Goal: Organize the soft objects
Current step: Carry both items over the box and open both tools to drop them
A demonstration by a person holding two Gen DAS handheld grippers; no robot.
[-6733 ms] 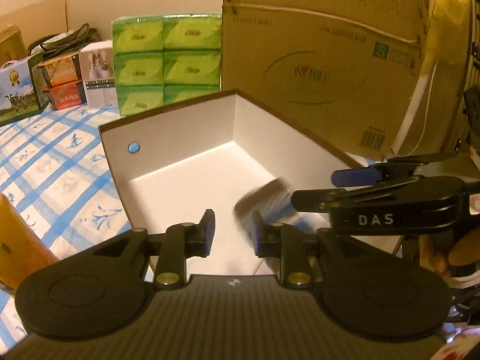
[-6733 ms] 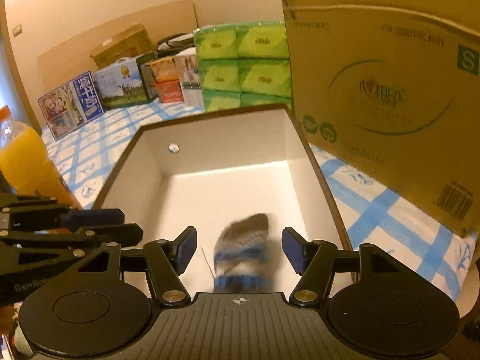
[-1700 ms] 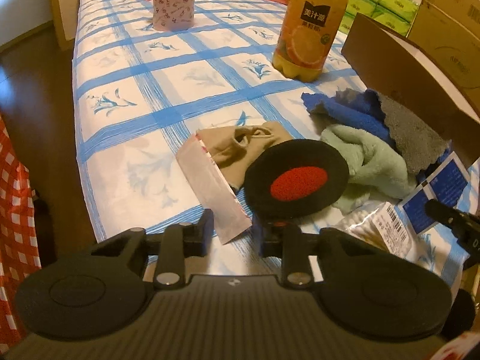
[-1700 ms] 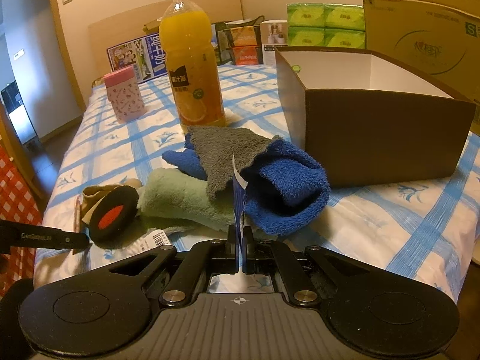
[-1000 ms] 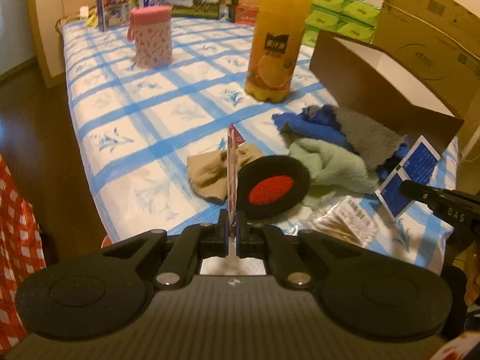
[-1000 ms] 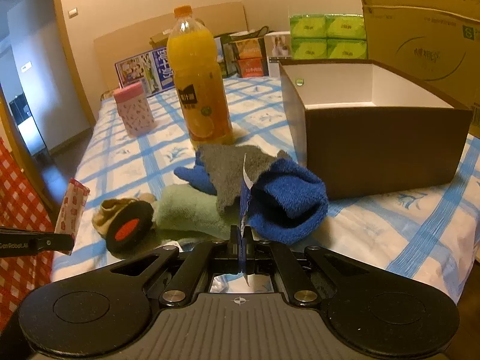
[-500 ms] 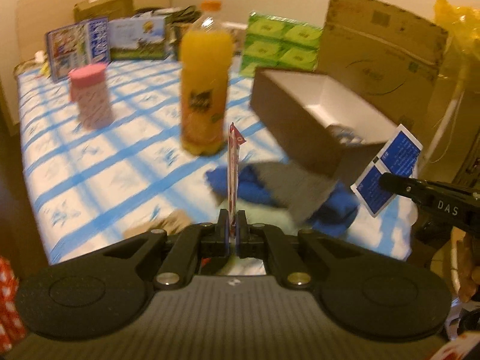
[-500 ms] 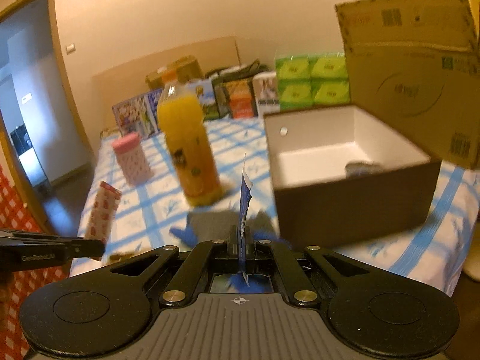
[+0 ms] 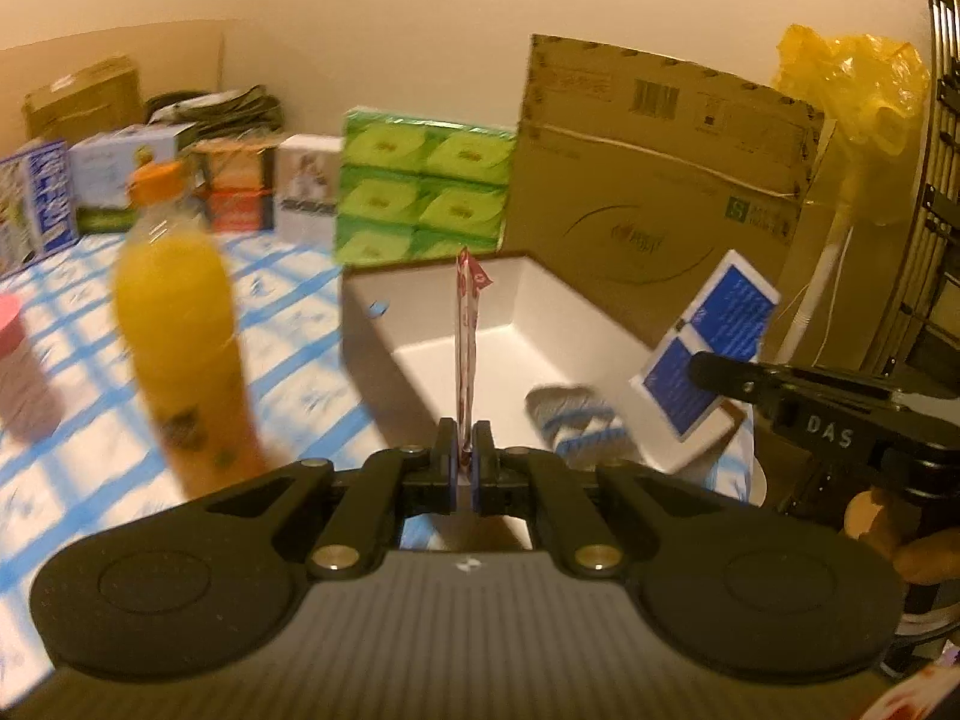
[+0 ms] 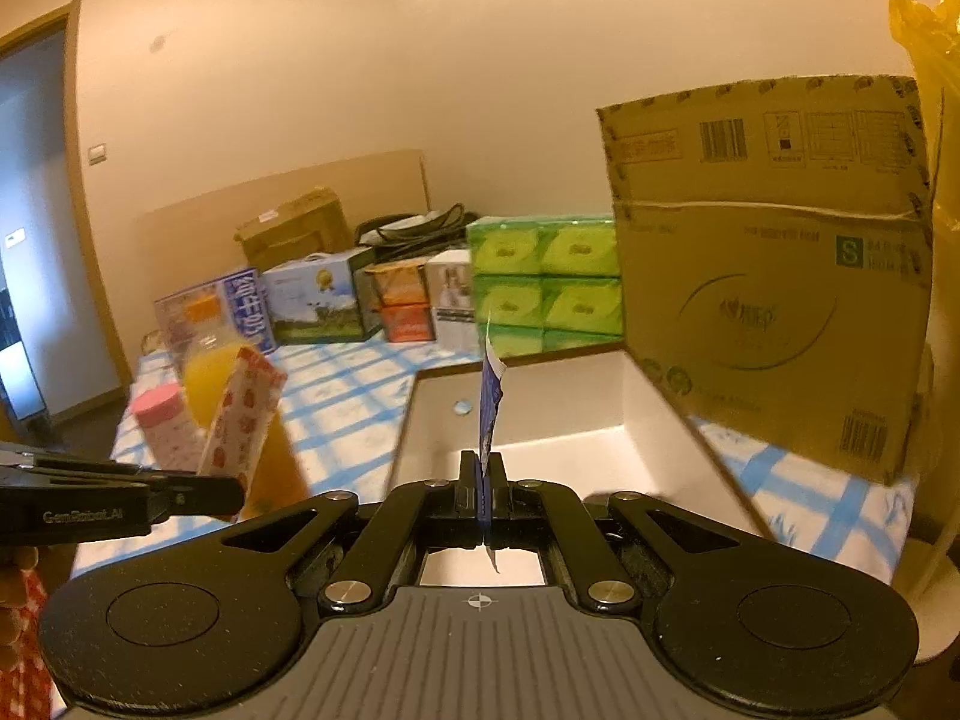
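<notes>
I have the left gripper clamped on a red-patterned packet and the right gripper on a blue packet, both standing upright, the open box ahead and seemingly just below.

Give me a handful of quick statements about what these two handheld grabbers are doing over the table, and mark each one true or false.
1. The left gripper is shut on a red-and-white packet. True.
2. The right gripper hangs open with nothing in it. False: it is shut on a blue packet.
3. The white-lined box already holds a striped sock. True.
4. The orange juice bottle lies on its side. False: it stands upright on the blue-checked cloth.
5. The green tissue packs sit inside the box. False: they are stacked behind it.
</notes>
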